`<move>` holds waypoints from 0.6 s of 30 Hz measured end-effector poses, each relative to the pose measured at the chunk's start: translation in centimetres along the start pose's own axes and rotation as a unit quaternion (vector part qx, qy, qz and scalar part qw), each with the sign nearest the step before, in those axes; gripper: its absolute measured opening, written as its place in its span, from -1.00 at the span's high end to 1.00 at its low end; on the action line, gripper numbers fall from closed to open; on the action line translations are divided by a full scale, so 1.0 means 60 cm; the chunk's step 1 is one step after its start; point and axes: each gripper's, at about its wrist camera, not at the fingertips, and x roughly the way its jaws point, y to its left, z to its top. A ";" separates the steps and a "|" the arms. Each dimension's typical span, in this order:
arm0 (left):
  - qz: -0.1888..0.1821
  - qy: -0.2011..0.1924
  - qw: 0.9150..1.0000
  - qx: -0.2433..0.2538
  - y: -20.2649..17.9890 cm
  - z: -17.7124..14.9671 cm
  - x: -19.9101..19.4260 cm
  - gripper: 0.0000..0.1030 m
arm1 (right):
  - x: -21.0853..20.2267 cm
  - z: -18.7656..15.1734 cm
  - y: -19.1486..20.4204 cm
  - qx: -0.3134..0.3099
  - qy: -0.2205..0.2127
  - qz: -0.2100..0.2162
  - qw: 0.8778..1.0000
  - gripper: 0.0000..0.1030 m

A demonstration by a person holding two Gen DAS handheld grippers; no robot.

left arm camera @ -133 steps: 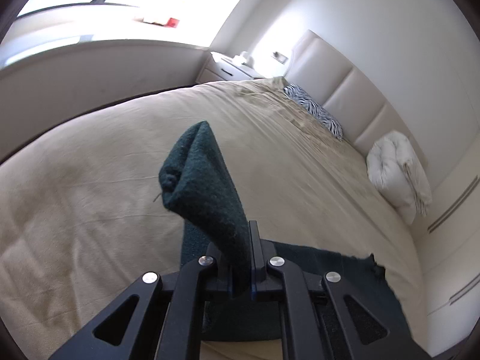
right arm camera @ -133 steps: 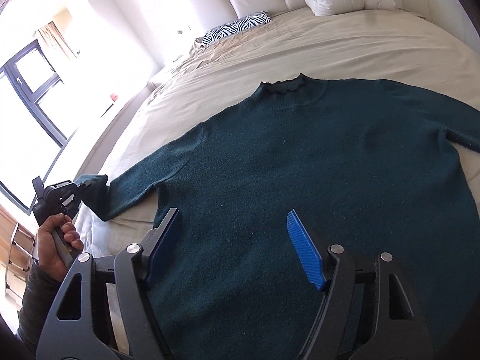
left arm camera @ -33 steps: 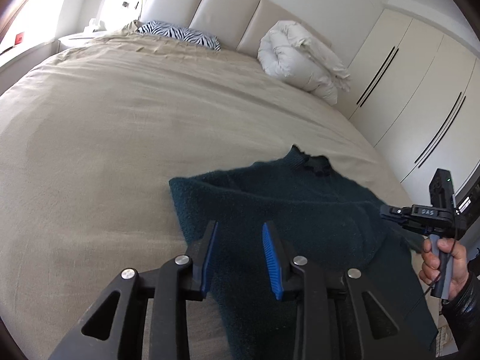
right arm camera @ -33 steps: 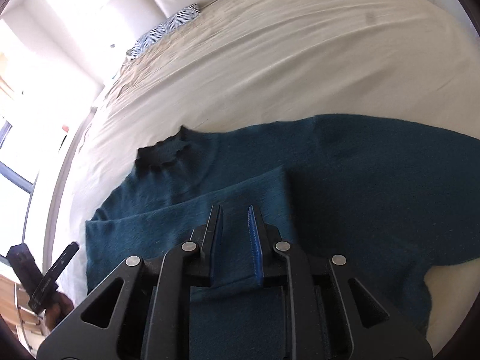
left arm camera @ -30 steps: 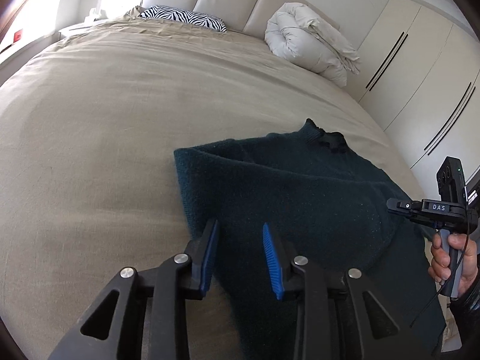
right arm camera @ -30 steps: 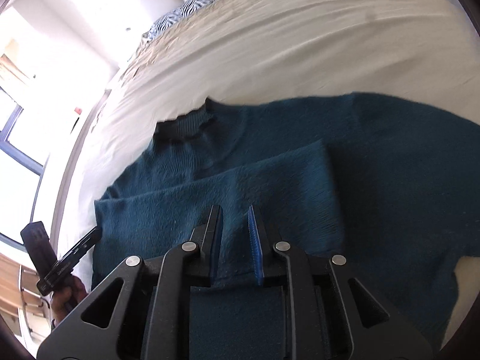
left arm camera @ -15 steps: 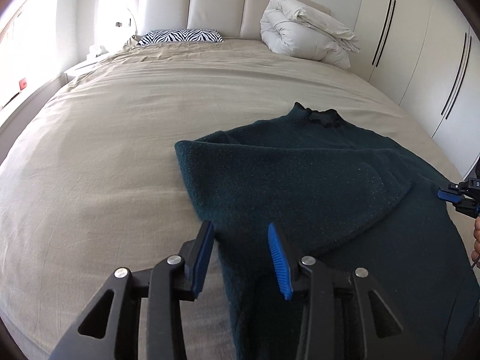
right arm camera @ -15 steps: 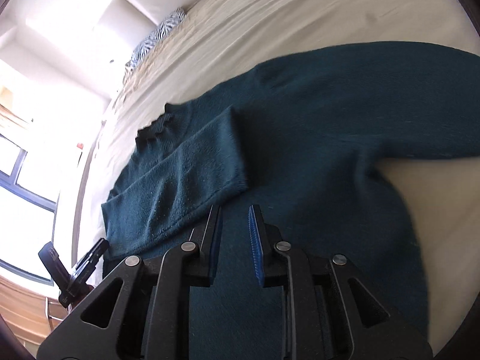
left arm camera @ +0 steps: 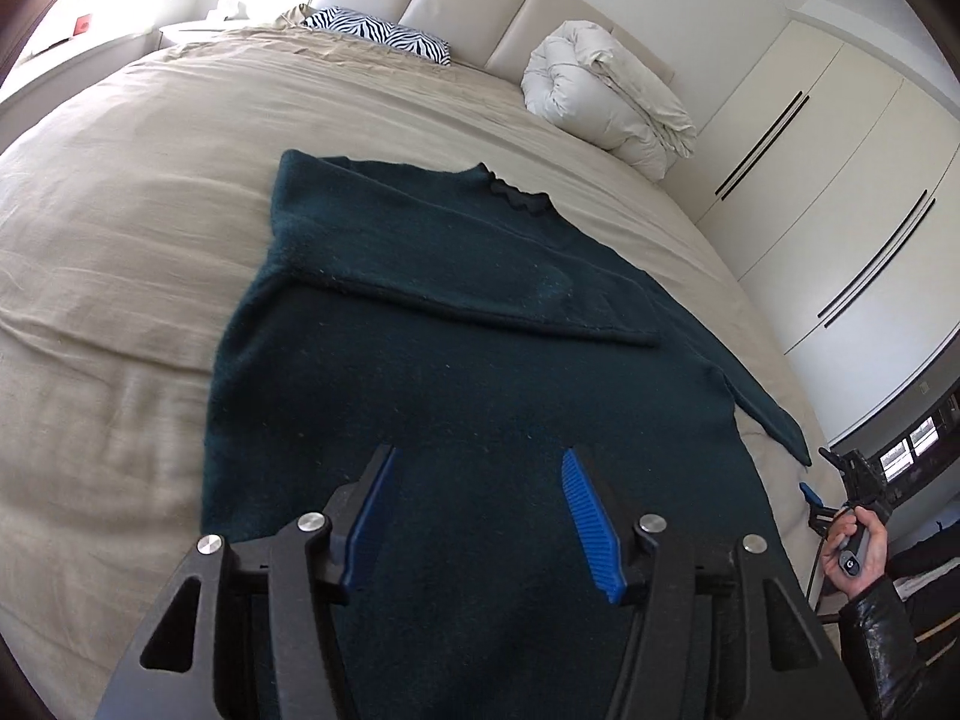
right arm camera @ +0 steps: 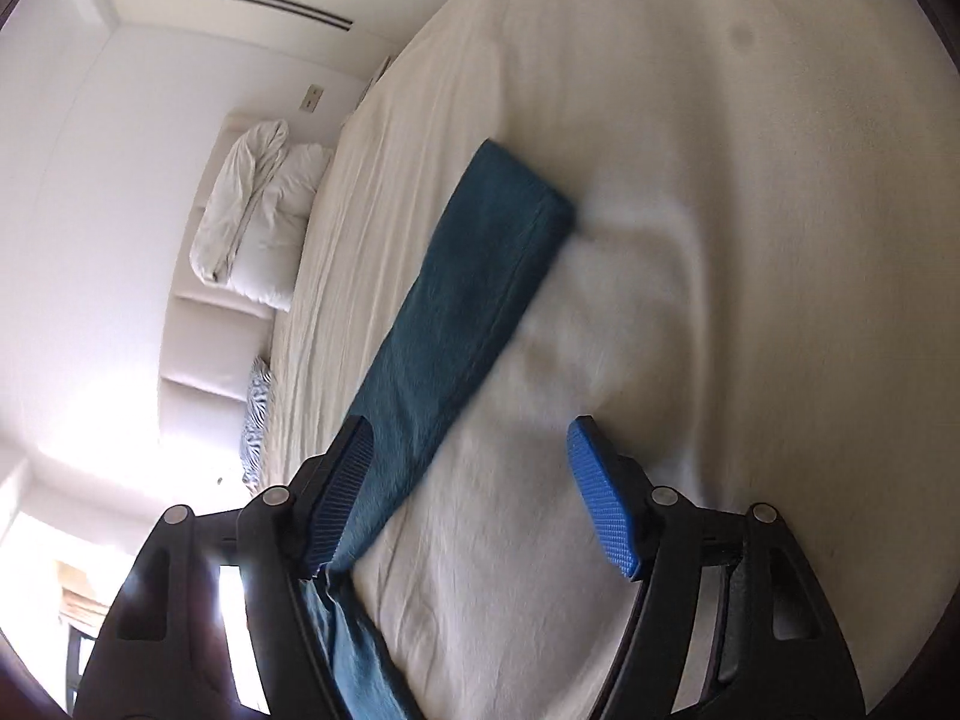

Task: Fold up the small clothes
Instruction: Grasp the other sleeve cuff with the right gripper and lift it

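A dark teal knit sweater [left arm camera: 456,396] lies flat on the beige bed [left arm camera: 120,252]. Its left sleeve [left arm camera: 456,264] is folded across the chest. Its right sleeve [left arm camera: 771,414] still stretches out to the right, and shows in the right wrist view [right arm camera: 480,300] lying straight on the sheet. My left gripper [left arm camera: 474,510] is open and empty above the sweater's lower body. My right gripper [right arm camera: 468,492] is open and empty over the bed beside that sleeve, with its left finger [right arm camera: 339,498] over the sleeve's edge. The right gripper also shows in the left wrist view [left arm camera: 840,498], off the bed's right edge.
A rolled white duvet [left arm camera: 606,102] and a zebra-print pillow [left arm camera: 384,36] lie by the padded headboard [left arm camera: 480,18]. White wardrobe doors [left arm camera: 840,168] stand on the right. A nightstand [left arm camera: 198,30] is at the far left corner.
Both grippers have opened wide. The left one drew back over the sweater's lower body. The right one swung away from the folded sleeve to the outstretched right sleeve.
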 end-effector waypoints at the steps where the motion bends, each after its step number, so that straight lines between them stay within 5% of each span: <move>1: -0.001 0.004 1.000 0.002 -0.011 0.001 0.003 -0.14 | 0.005 0.012 -0.009 0.010 -0.001 0.003 1.000 -0.12; 13: -0.046 0.024 0.998 -0.033 -0.054 0.017 0.034 -0.22 | 0.073 0.156 -0.055 0.054 -0.015 -0.007 0.998 0.74; 18: -0.074 0.031 0.996 -0.043 -0.058 0.035 0.056 -0.22 | 0.064 0.147 0.030 -0.033 -0.032 -0.034 0.998 0.84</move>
